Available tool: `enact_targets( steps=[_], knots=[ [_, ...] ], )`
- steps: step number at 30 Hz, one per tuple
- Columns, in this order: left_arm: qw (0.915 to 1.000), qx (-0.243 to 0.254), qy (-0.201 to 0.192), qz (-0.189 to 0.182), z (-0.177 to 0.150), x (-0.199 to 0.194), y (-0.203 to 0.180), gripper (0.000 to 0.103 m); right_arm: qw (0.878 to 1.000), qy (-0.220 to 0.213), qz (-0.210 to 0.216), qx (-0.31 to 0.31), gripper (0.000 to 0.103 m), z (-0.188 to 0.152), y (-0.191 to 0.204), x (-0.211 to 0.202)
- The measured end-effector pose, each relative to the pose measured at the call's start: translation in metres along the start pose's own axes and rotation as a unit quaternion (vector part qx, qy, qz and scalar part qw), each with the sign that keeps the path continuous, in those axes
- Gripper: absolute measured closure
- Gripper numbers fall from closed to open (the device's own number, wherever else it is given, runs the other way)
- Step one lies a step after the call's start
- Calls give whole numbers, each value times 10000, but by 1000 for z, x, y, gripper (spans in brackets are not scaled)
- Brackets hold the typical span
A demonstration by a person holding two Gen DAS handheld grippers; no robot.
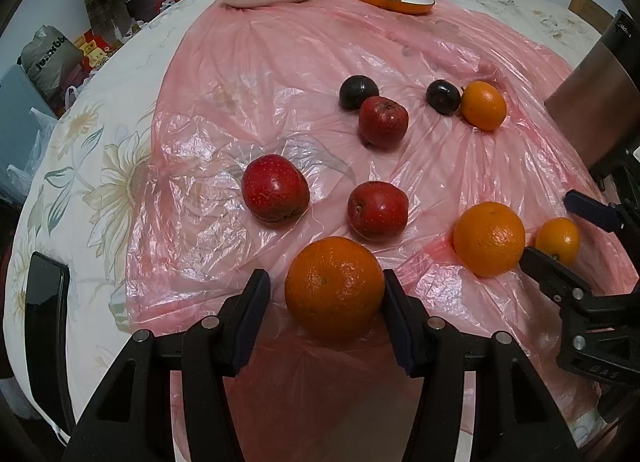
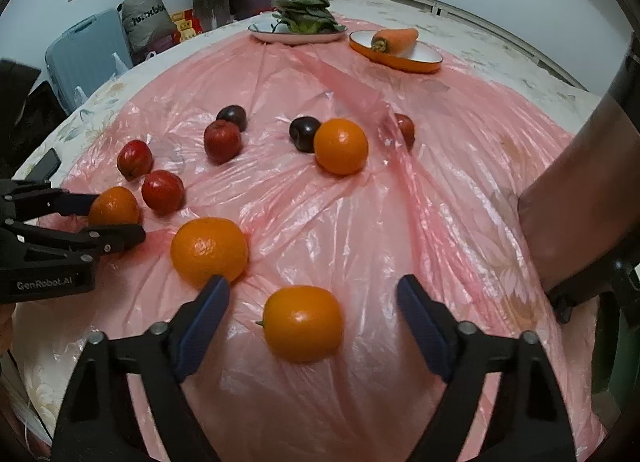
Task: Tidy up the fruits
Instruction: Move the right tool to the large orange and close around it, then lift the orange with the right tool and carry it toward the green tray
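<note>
Left tool is sitting around the nearest orange; right pad's touching, left-side contact is hard to tell. Right tool is hanging wide open around a small orange on the desk's pink plastic sheet. Farther back, a fold's half-hiding one red fruit.

The left gripper points steeply downward, its fingers closed against both sides of an orange. The right gripper also tilts down, its blue-padded fingers spread wide, touching nothing. A bare forearm shows at the right edge of the right wrist view.
</note>
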State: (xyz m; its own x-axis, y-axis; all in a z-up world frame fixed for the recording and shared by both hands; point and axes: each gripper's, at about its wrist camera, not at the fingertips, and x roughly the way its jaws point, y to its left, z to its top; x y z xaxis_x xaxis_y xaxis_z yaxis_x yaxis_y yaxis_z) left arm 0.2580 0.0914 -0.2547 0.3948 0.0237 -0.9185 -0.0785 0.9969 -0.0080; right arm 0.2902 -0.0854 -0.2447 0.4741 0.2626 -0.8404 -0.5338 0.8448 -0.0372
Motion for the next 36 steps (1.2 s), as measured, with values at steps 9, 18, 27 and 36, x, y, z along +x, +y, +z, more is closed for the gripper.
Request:
enact_targets(
  steps=[9,18,27,36],
  knots=[
    [9999,86,-14,89,0,2,-5,59,9982,31,-396,-449,75,-7,16,-1],
    [9999,39,-100,-9,-4,-10,-4,65,9997,-150,-183,-89,75,-26,13,-32],
    [9998,64,-202,-37,-11,-34,-6,65,9986,-358,52,374,74,-40,6,-67],
    [9990,58,-373,-231,-22,-66,-10,65,9958,-592,100,693,74,-56,-5,-115]
  ],
)
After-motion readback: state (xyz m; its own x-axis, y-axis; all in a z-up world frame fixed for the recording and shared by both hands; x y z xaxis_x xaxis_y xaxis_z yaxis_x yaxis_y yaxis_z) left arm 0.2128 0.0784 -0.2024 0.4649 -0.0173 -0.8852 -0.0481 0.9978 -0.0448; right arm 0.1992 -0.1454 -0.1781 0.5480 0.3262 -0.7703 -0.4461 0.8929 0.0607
